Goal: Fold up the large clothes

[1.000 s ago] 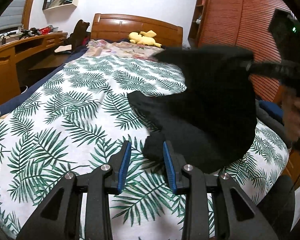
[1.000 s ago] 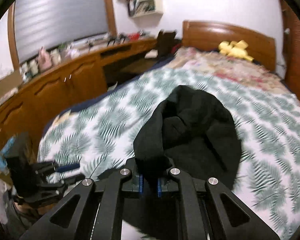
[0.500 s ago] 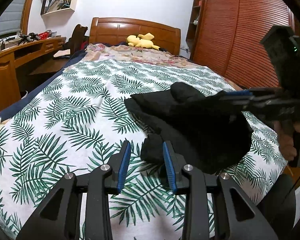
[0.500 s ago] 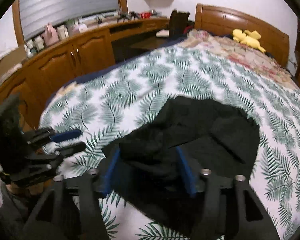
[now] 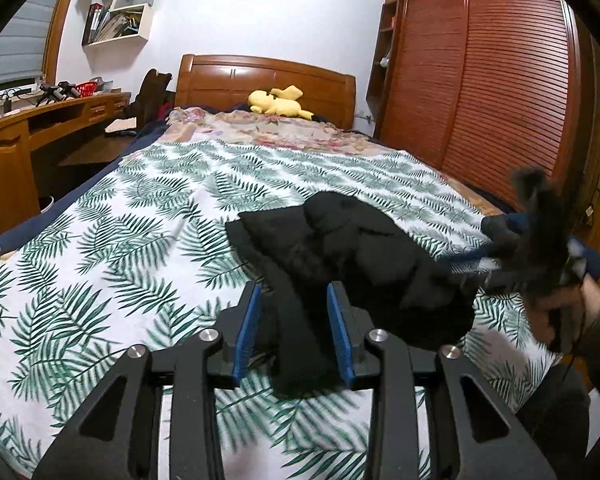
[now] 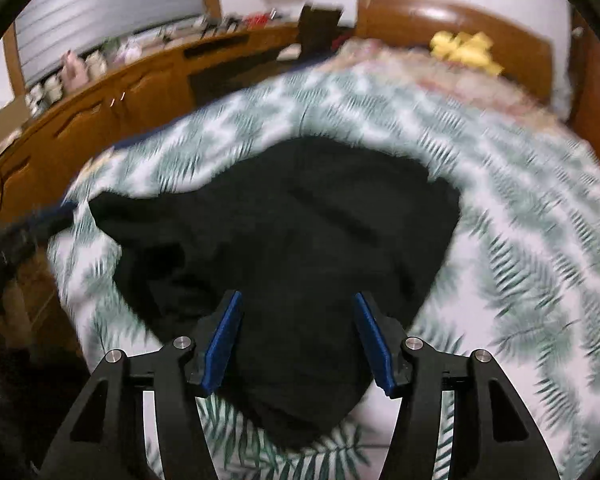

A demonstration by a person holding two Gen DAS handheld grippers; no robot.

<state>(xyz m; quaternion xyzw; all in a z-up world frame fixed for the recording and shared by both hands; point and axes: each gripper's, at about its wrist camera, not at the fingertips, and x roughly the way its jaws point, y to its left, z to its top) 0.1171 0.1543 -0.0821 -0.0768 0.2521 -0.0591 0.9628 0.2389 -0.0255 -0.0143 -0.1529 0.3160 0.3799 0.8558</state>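
Note:
A black garment (image 5: 352,240) lies crumpled on the leaf-print bedspread (image 5: 112,264) near the foot of the bed. One narrow end of it runs back between the fingers of my left gripper (image 5: 294,292), whose jaws are opening; the blue pads (image 5: 248,332) stand off the cloth. In the right wrist view the garment (image 6: 300,220) fills the middle, and my right gripper (image 6: 298,300) hangs open over its near edge without pinching anything. In the left wrist view the right gripper (image 5: 472,256) is a blur at the garment's right side, held by a hand (image 5: 560,312).
A yellow plush toy (image 5: 278,102) lies by the wooden headboard (image 5: 260,76). A wooden desk with cabinets (image 5: 4,152) runs along the left of the bed, a slatted wardrobe (image 5: 500,80) along the right. The left half of the bedspread is bare.
The right gripper opened and let the garment drop from the air into a heap on the bed, then sank toward it. The left gripper moved forward around the garment's near end and widened.

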